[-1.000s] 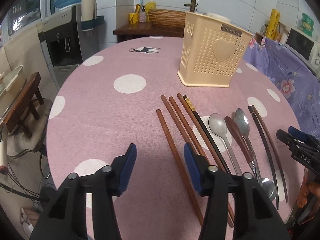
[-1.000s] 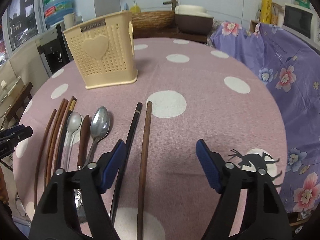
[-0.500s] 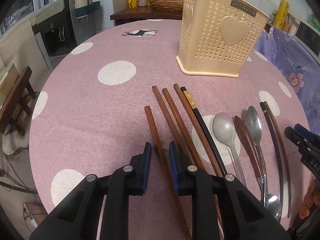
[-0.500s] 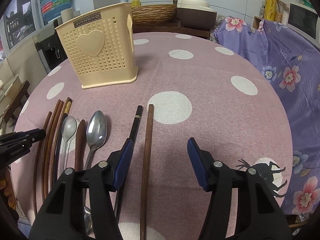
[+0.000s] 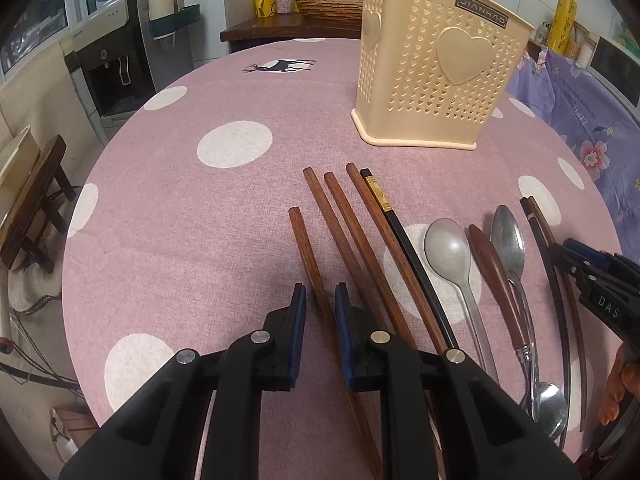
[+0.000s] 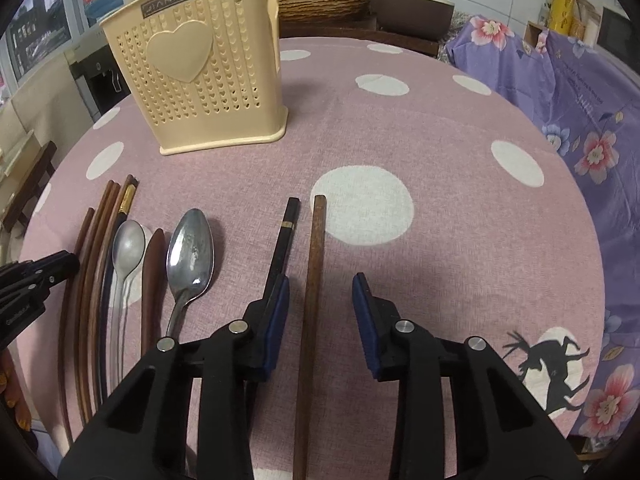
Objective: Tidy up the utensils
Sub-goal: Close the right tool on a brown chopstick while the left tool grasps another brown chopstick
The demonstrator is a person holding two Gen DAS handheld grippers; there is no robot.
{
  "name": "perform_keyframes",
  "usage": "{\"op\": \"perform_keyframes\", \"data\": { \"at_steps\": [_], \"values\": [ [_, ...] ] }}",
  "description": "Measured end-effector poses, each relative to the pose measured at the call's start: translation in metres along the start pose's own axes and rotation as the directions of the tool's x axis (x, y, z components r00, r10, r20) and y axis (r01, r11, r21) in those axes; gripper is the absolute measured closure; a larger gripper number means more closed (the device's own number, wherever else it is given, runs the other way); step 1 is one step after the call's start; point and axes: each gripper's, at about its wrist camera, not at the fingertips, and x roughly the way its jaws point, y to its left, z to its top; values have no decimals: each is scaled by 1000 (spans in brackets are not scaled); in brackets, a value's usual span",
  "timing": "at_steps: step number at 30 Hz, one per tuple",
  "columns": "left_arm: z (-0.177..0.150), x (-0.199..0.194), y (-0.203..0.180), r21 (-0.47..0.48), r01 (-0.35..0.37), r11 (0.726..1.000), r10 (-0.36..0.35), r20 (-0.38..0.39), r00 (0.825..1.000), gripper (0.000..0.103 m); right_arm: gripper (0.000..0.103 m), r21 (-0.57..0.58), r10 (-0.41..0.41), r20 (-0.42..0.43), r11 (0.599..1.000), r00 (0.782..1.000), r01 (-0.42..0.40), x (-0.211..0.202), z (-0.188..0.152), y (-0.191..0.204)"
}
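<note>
Both hand-held grippers dropped closer to the table [image 5: 168,216] and narrowed. Left hand-held gripper [image 5: 320,300] nearly closed around leftmost brown chopstick [image 5: 306,252], pad contact unclear. Right hand-held gripper [image 6: 320,292] still closing, not touching brown chopstick [image 6: 314,264] between. Lower chopstick ends hidden.

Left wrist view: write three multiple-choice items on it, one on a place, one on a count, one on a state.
1. The brown-handled utensil lies:
A) between the dull spoon and the shiny spoon
B) inside the holder
C) left of every chopstick

2. Brown wooden chopsticks left of the black gold-banded chopstick number:
A) two
B) four
C) six

3. The cream holder is:
A) tipped on its side
B) upside down
C) upright

Answers:
1 A, a spoon bowl flanks it on each side.
2 B, four wooden ends show there.
3 C, its base sits flat on the tablecloth.
</note>
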Motion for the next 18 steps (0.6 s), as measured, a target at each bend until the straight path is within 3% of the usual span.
{"op": "perform_keyframes", "data": {
  "at_steps": [10, 14, 18],
  "values": [
    [20, 14, -5, 11, -15, 1000, 15, -14, 1000, 92, 82, 6, -4, -15, 1000, 1000, 4, 16, 24, 2],
    [20, 15, -6, 10, -15, 1000, 15, -10, 1000, 93, 92, -7, -6, -3, 1000, 1000, 6, 18, 26, 4],
    [21, 17, -6, 8, -24, 1000, 24, 4, 1000, 94, 94, 8, 32, 8, 999, 999, -32, 19, 26, -1]
  ]
}}
